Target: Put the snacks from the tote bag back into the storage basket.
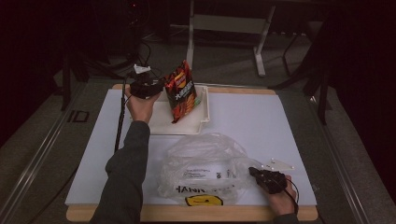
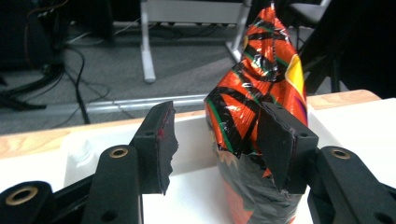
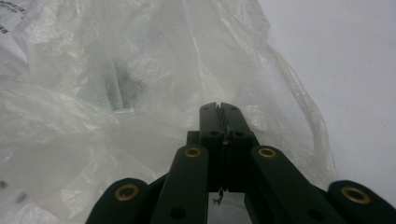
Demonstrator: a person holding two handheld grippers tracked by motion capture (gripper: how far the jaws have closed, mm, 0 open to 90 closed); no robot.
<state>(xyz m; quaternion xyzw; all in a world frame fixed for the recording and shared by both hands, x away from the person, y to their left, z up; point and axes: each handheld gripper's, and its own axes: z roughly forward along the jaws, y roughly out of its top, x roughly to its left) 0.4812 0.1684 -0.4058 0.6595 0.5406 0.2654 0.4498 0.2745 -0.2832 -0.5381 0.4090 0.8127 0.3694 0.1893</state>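
High view: chip bag upright on tray | left gripper jaws wide, bag beside one pad, unpinched | right gripper clamped on plastic bag | chips light, crinkly, crushable; grip top seam.

The snack bag is glossy orange-red with black stripes, thin green lines and a yellow patch at its right edge. It stands in a cream-white tray. The plastic bag near the person is clear and milky, with black lettering and a yellow badge outlined in black. The bench has a white top with a pale wood border. Both the left tool and the right tool are black with brass-coloured rivets. The sleeve is dark grey.
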